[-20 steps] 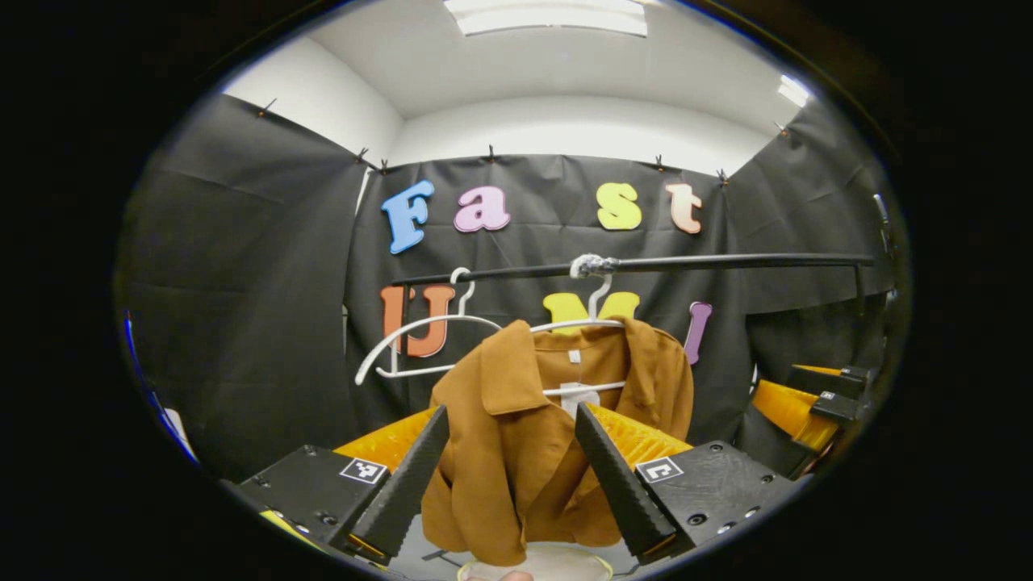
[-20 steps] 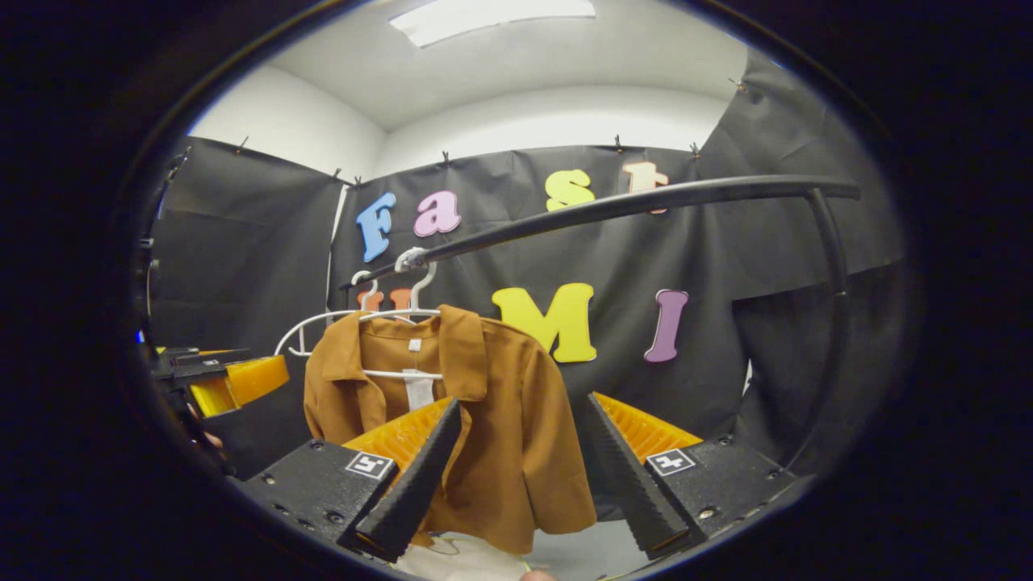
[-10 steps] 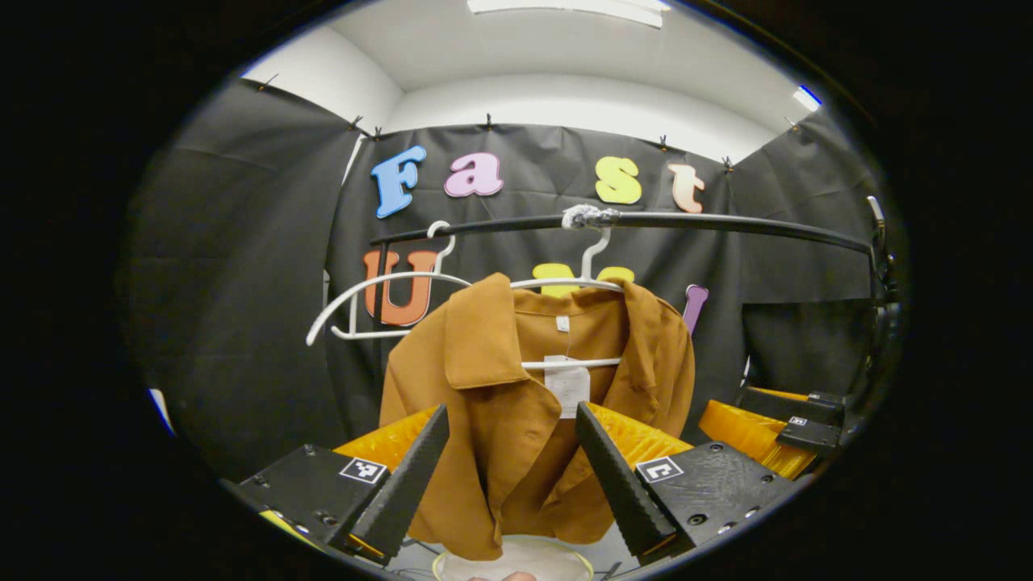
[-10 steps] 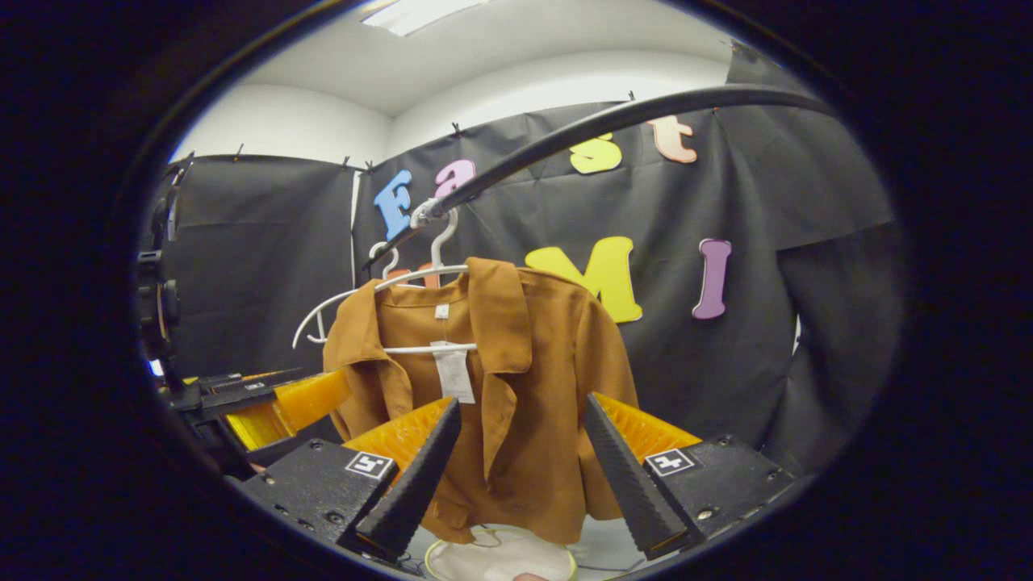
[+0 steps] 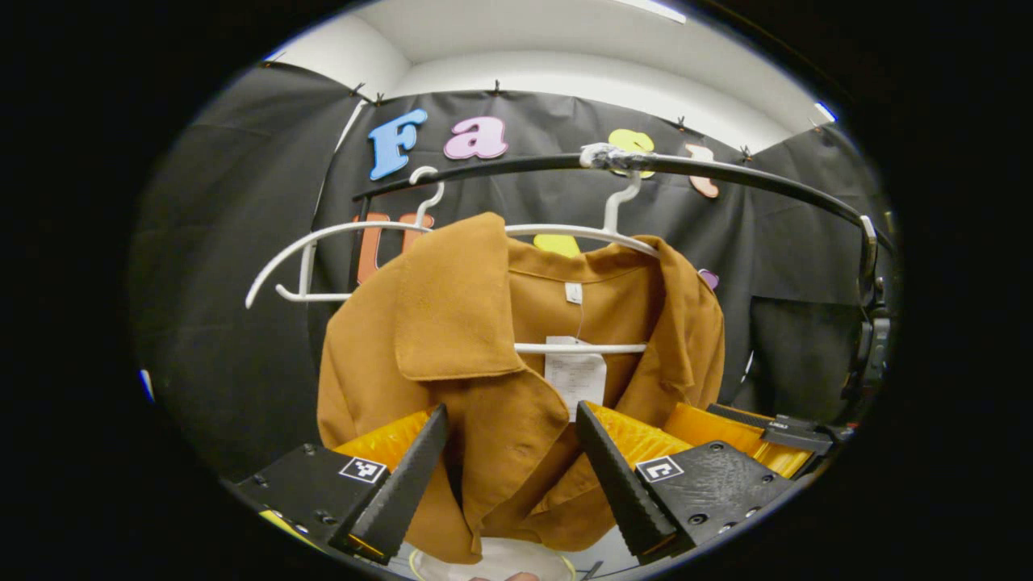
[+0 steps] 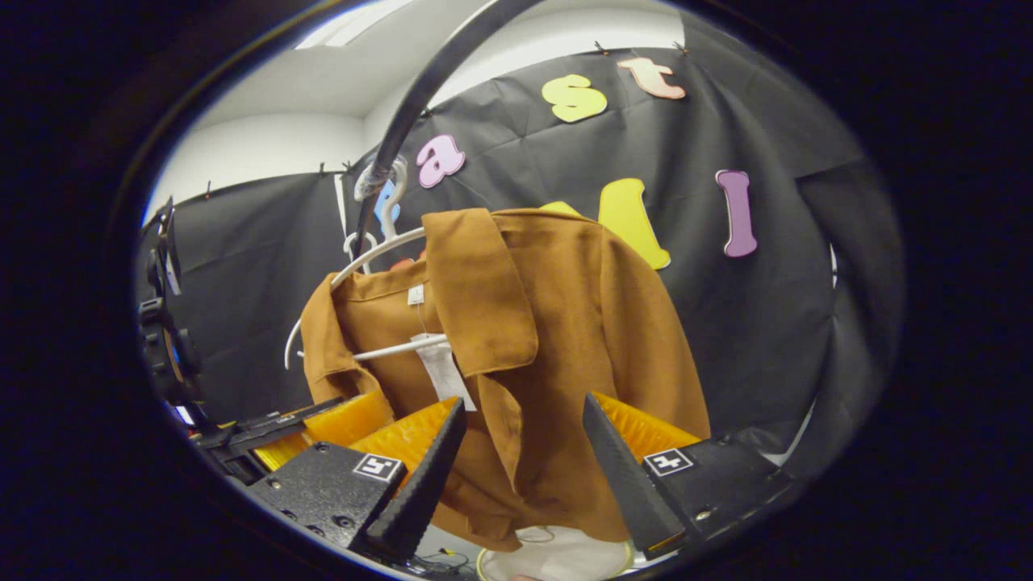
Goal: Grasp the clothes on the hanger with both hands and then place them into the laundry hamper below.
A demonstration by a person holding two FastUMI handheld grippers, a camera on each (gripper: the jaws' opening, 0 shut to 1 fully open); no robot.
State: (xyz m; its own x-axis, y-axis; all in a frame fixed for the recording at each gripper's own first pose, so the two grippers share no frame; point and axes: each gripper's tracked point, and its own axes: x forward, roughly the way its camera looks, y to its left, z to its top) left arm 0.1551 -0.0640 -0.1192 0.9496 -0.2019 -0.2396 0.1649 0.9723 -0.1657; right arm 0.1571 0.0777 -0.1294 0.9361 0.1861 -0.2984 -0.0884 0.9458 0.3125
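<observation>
Both claws gape wide and hold nothing: left claw point(image 5: 510, 476), right claw point(image 6: 523, 472). Just beyond them the brown shirt point(image 5: 484, 363) hangs on a white hanger point(image 5: 581, 234) from the black rail point(image 5: 726, 173); the hamper point(image 6: 557, 557) sits below.

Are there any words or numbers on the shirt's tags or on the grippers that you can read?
Paper tag on the brown shirt: print too blurred to read.
Small neck label: too small to read.
Square stickers on the left gripper and right gripper: black-and-white patterns, no words.
</observation>
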